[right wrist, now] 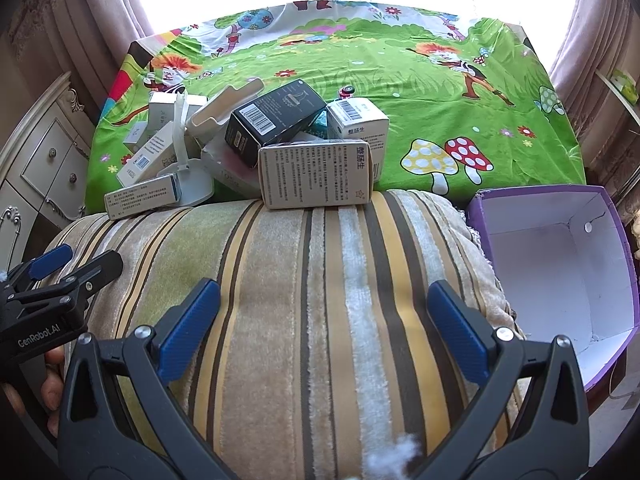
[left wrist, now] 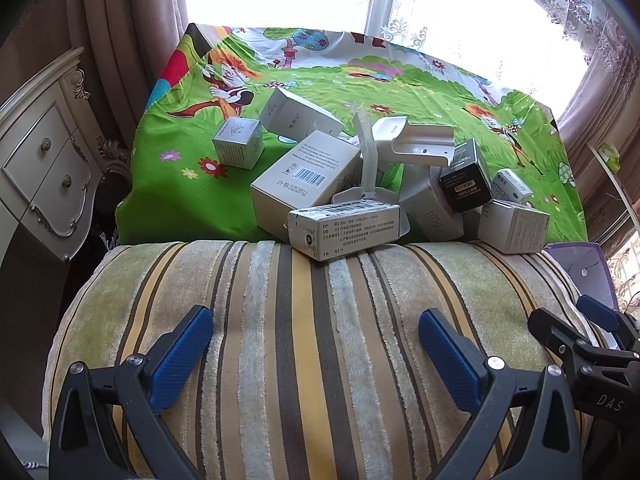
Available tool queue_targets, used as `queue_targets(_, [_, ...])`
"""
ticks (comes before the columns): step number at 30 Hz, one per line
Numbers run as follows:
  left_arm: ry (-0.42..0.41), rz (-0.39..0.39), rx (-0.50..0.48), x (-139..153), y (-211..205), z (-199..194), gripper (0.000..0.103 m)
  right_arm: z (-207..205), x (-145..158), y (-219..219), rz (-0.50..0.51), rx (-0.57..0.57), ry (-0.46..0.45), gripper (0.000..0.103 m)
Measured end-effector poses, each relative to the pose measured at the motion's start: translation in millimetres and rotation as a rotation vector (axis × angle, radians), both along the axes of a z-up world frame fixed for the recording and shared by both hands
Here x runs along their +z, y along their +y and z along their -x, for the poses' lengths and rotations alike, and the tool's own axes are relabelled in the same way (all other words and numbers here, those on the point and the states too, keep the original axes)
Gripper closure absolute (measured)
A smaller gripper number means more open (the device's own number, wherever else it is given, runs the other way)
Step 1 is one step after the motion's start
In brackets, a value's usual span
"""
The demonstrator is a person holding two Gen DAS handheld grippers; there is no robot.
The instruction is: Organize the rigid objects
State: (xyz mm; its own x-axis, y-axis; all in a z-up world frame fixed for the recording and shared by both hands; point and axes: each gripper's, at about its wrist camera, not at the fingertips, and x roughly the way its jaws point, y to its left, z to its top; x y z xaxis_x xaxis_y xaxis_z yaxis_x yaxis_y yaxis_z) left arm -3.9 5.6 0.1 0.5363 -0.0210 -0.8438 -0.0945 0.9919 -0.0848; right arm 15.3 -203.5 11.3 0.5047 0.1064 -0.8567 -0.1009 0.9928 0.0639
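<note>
A pile of several small cartons lies on the green cartoon sheet (left wrist: 192, 200) just past a striped cushion (left wrist: 304, 340). It includes a long white box (left wrist: 344, 228), a barcode box (left wrist: 308, 180), a black box (left wrist: 466, 178), a white plastic stand (left wrist: 416, 140) and a cube box (left wrist: 238, 142). In the right wrist view a printed white box (right wrist: 316, 174) stands at the cushion edge, with the black box (right wrist: 276, 120) behind. My left gripper (left wrist: 316, 344) is open and empty over the cushion. My right gripper (right wrist: 324, 316) is open and empty too.
An empty purple box with a white inside (right wrist: 560, 264) stands to the right of the cushion. A cream dresser (left wrist: 48, 160) stands at the left. Curtains and a bright window lie beyond the bed. The other gripper shows at each view's edge (right wrist: 56, 276).
</note>
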Motion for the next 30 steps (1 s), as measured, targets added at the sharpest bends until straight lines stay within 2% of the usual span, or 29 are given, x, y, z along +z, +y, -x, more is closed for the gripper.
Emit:
queue_targets(14, [0.003, -0.004, 0.000, 0, -1, -1, 0.000, -1, 0, -1, -0.002, 0.006, 0.006, 0.000])
queue_targets(30, [0.003, -0.006, -0.001, 0, -1, -1, 0.000, -6, 4, -10, -0.081, 0.068, 0.057, 0.000])
